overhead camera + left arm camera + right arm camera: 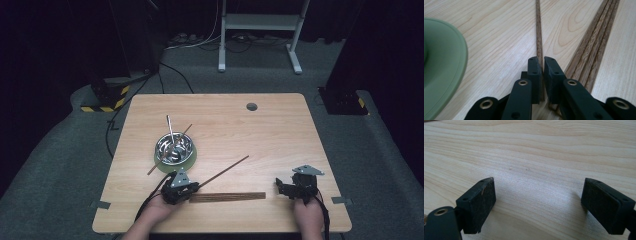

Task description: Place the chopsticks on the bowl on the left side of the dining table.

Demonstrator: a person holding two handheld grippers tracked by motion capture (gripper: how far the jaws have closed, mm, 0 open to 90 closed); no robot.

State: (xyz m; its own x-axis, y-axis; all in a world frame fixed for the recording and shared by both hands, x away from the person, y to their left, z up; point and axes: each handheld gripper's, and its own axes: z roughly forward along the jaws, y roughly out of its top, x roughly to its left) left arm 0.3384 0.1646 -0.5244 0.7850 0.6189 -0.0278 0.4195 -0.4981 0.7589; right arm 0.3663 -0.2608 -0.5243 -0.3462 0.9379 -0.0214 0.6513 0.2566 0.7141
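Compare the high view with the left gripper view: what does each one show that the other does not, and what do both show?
High view alone: the steel bowl with a metal utensil and a chopstick in it, the right gripper held open over bare wood, both hands, a hole in the table, and the floor.

Left gripper view alone: the jaws pressed shut on the single chopstick, seen close, with its wood grain.

Both: the left gripper, that chopstick, the bundle of chopsticks lying beside it, the green dish and the tabletop.

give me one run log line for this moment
left gripper: shut on chopstick | right gripper: open over bare table | chopstick bundle: lying on table | bowl: holds utensils
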